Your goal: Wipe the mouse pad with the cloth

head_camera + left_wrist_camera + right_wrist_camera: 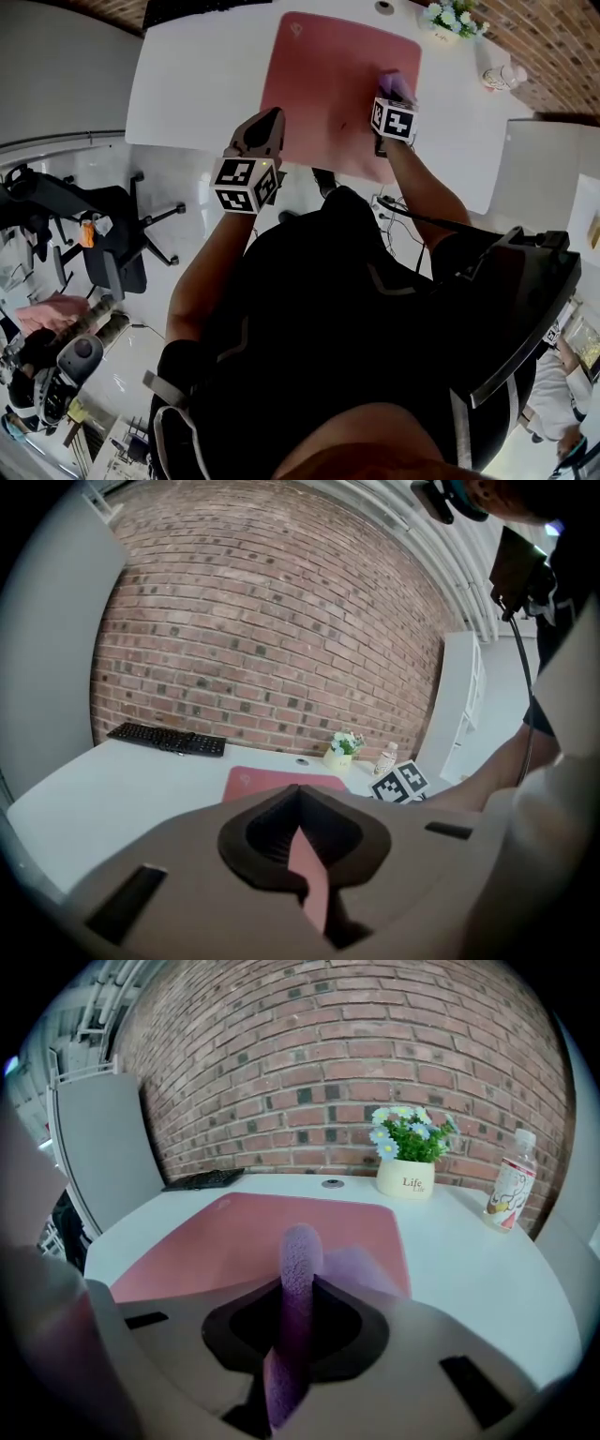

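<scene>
Close-up, right gripper (298,1297) pinching purple cloth (302,1251), overhead, mouse pad (319,94) beneath

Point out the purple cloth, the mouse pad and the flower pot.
purple cloth (302,1255), right gripper view, on its upright rolled fold.
mouse pad (225,1241), right gripper view, on bare pink surface left of the cloth.
flower pot (405,1181), right gripper view, on its front wall.

Your pad (328,84) is a pink rectangle with rounded corners. It lies flat on the white desk (187,84), with a small pale logo (296,29) at its far left corner. Your cloth (302,1251) is purple, fuzzy and folded, pinched in your right gripper (292,1330) and resting on the pad's right part.
</scene>
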The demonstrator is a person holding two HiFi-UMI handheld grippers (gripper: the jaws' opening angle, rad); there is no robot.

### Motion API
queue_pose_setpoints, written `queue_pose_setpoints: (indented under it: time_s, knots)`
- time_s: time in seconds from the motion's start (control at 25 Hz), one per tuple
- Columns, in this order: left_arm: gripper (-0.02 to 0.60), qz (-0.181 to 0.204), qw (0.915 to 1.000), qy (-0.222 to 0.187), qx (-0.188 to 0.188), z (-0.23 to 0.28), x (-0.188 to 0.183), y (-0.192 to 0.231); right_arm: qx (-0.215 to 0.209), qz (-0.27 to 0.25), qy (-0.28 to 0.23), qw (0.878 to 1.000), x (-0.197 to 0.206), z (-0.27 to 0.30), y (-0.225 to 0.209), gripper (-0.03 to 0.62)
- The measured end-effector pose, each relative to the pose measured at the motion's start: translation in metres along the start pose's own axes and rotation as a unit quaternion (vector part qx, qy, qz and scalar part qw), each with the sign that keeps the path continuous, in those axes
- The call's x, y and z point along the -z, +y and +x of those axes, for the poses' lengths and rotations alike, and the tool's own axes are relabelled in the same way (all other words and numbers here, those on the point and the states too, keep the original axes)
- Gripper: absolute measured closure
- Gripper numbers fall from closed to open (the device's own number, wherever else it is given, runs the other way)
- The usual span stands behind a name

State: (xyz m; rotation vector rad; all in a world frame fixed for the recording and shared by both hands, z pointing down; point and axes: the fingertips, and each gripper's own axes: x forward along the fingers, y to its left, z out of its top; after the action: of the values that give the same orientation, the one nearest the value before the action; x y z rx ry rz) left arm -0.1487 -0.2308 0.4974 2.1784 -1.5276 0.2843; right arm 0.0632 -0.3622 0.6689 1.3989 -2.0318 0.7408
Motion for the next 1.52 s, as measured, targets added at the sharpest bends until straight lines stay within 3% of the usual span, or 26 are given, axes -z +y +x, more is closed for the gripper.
queue_pose_setpoints:
  time_s: [0.24, 0.4, 0.72, 1.0, 1.52]
  knots:
    - [0.578, -0.003, 0.9996, -0.006, -0.026, -0.009, -0.002, 0.014, -0.014, -0.013, 0.004, 1.0, -0.008, 0.007, 0.024, 0.534]
    - [0.577, -0.025, 0.9988, -0.014, -0.041, -0.016, -0.004, 0.022, -0.028, -0.016, 0.013, 0.999, -0.011, 0.014, 0.04, 0.534]
    - [0.577, -0.024, 0.9974, -0.027, -0.062, -0.029, -0.012, 0.03, -0.064, -0.04, 0.019, 0.997, -0.02, 0.027, 0.084, 0.534]
    - [0.578, -0.036, 0.9938, -0.033, -0.099, -0.044, -0.008, 0.049, -0.111, -0.06, 0.029, 0.992, -0.023, 0.043, 0.13, 0.534]
    - [0.577, -0.061, 0.9844, -0.036, -0.161, -0.076, 0.004, 0.083, -0.148, -0.09, 0.042, 0.984, -0.034, 0.061, 0.194, 0.534]
